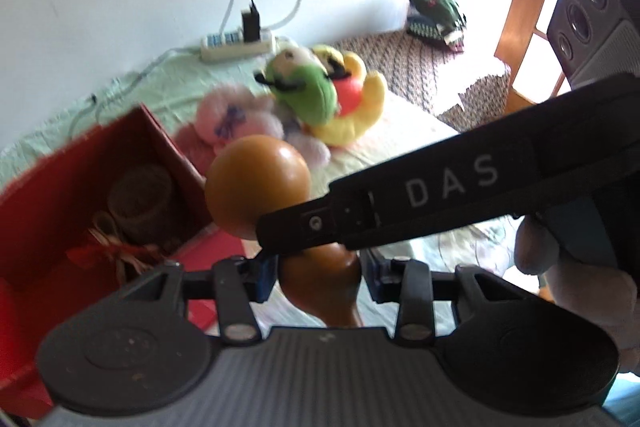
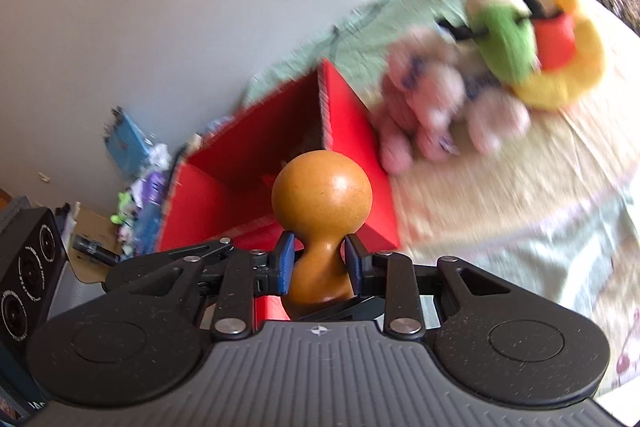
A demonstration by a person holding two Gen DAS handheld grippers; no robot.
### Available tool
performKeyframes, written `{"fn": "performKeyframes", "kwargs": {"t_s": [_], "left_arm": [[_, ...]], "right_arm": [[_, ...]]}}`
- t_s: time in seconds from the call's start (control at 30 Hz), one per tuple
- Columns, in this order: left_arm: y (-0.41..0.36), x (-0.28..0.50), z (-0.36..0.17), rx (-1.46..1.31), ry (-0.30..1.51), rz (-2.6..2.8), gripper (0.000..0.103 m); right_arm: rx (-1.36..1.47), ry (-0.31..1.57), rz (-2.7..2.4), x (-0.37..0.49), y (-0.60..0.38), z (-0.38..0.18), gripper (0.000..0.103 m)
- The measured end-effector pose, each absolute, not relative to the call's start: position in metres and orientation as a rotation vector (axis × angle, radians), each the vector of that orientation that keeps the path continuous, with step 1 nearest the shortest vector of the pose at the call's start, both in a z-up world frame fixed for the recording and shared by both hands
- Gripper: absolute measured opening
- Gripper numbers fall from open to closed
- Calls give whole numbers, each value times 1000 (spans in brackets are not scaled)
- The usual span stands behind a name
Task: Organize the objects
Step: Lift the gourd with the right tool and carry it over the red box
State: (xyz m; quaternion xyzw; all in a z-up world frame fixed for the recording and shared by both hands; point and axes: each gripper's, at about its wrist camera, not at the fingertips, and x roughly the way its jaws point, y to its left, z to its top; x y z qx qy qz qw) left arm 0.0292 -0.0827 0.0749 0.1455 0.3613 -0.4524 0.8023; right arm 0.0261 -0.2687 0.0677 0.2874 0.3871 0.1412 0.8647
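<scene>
An orange-brown wooden gourd (image 1: pixel 256 183) with a round head and a narrow neck is held above the bed. In the left wrist view my left gripper (image 1: pixel 318 275) is shut on its lower bulb. The right gripper's finger (image 1: pixel 400 199), marked DAS, crosses in front of the gourd's neck. In the right wrist view my right gripper (image 2: pixel 319 259) has its blue pads (image 2: pixel 285 259) closed against the neck of the gourd (image 2: pixel 322 183). Just behind and to the left stands an open red box (image 1: pixel 60 187) (image 2: pixel 248 147).
Inside the red box are a woven basket (image 1: pixel 140 203) and a straw bow (image 1: pixel 116 247). Pink (image 1: pixel 236 123), green (image 1: pixel 308 91) and yellow (image 1: pixel 356 119) plush toys lie on the bedsheet (image 2: pixel 520 247). A power strip (image 1: pixel 236 45) sits by the wall. Clutter (image 2: pixel 132 155) lies beside the bed.
</scene>
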Motion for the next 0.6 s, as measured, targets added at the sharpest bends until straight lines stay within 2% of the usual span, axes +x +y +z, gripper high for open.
{"fn": "performKeyframes", "kwargs": {"t_s": [0.23, 0.6], "left_arm": [[-60, 61, 110, 301, 687, -885, 39], [-19, 133, 87, 282, 773, -714, 38]], "right_arm": [[532, 746, 410, 71, -246, 100, 30], [457, 879, 532, 156, -176, 92, 30]]}}
